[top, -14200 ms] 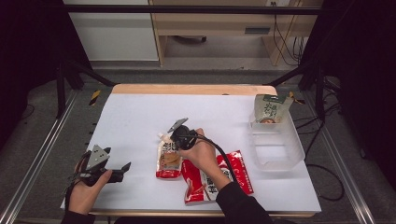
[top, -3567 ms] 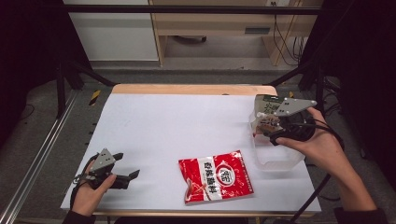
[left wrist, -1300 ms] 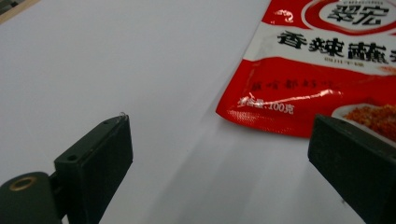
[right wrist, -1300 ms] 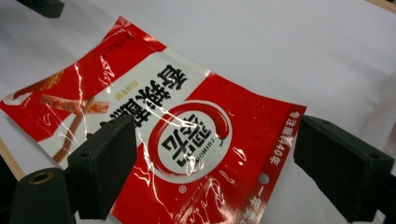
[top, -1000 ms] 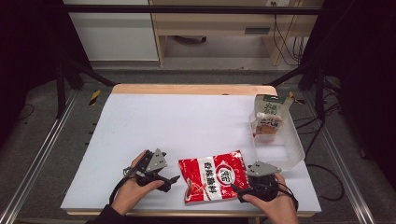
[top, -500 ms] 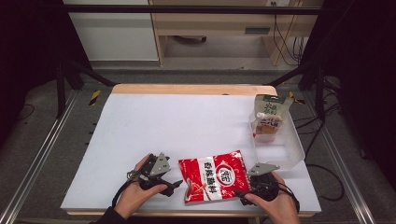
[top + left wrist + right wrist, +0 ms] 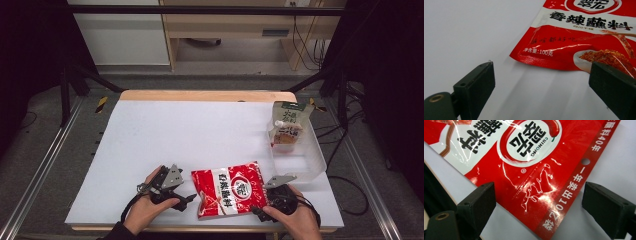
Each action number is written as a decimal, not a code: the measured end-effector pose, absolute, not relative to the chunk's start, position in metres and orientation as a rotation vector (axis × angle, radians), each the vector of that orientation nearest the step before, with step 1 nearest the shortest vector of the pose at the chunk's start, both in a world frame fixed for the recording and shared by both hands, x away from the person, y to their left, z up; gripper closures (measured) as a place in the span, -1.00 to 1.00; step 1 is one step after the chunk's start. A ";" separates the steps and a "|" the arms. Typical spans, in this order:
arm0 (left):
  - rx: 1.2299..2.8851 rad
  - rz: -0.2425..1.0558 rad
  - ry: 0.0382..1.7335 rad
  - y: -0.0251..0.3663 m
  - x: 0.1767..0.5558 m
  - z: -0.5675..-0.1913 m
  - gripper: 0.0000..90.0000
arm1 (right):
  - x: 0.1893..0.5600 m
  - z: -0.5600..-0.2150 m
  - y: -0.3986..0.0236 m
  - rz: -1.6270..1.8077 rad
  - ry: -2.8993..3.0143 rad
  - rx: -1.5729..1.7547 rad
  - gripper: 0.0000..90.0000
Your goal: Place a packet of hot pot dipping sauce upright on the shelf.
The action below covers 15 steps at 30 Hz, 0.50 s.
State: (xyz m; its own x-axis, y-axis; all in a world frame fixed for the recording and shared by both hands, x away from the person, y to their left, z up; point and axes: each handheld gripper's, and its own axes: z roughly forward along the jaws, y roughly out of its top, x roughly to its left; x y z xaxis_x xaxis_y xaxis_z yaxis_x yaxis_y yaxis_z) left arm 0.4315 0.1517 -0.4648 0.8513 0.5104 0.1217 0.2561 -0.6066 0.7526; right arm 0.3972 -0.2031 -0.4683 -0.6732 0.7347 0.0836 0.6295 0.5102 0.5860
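both grippers wide open at the near edge, red packet flat between them

nearest us, our left gripper [image 7: 186, 201] and right gripper [image 7: 260, 212] sit low on the white table [image 7: 200, 130], jaws spread wide and holding nothing. the red packet [image 7: 229, 188] lies flat between them, its corners reaching in between each pair of jaws in the gripper views. farther off to the right, a clear tub [image 7: 311, 161] holds a pouch [image 7: 288, 125] standing at its far end.

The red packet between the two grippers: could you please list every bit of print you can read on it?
On the red packet:
"翠宏"
"CUIHONG", in the round logo
"香辣蘸料"
"净含量:100克"
"®"
Print along the sealed edge with the punched hole: partly cut off, unsure.
Thin dark script under the title: too blurred to read.
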 end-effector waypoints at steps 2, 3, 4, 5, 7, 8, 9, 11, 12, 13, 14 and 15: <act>2.243 0.417 0.555 0.152 0.431 -0.465 -0.85 | 0.398 -0.469 -0.204 0.905 2.575 1.177 -0.72; 2.243 0.417 0.555 0.152 0.431 -0.465 -0.85 | 0.398 -0.469 -0.204 0.901 2.576 1.180 -0.72; 2.242 0.416 0.555 0.152 0.431 -0.465 -0.85 | 0.398 -0.469 -0.203 0.906 2.580 1.178 -0.73; 2.242 0.416 0.555 0.152 0.431 -0.465 -0.85 | 0.398 -0.469 -0.203 0.910 2.581 1.177 -0.72; 2.242 0.415 0.554 0.151 0.431 -0.465 -0.85 | 0.398 -0.469 -0.203 0.915 2.577 1.180 -0.72; 2.243 0.416 0.553 0.151 0.431 -0.465 -0.85 | 0.398 -0.468 -0.203 0.917 2.573 1.184 -0.72; 2.244 0.416 0.554 0.151 0.431 -0.465 -0.85 | 0.397 -0.467 -0.203 0.925 2.571 1.185 -0.72; 2.244 0.419 0.556 0.151 0.431 -0.465 -0.85 | 0.397 -0.465 -0.203 0.948 2.559 1.177 -0.72; 2.243 0.420 0.555 0.151 0.432 -0.465 -0.85 | 0.396 -0.464 -0.203 0.961 2.546 1.181 -0.71; 2.243 0.420 0.556 0.151 0.432 -0.465 -0.85 | 0.396 -0.463 -0.203 0.968 2.542 1.171 -0.71; 2.243 0.420 0.556 0.151 0.432 -0.465 -0.85 | 0.396 -0.461 -0.203 0.983 2.535 1.173 -0.72; 2.244 0.418 0.556 0.151 0.432 -0.466 -0.85 | 0.395 -0.460 -0.203 0.992 2.532 1.177 -0.72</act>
State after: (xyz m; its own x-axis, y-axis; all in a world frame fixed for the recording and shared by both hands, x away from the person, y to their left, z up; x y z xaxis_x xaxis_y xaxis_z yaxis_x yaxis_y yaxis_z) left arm 0.4316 0.1510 -0.4655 0.8508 0.5115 0.1207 0.2582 -0.6069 0.7517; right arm 0.3955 -0.2027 -0.4602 -0.6710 0.7330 0.1119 0.6139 0.4646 0.6382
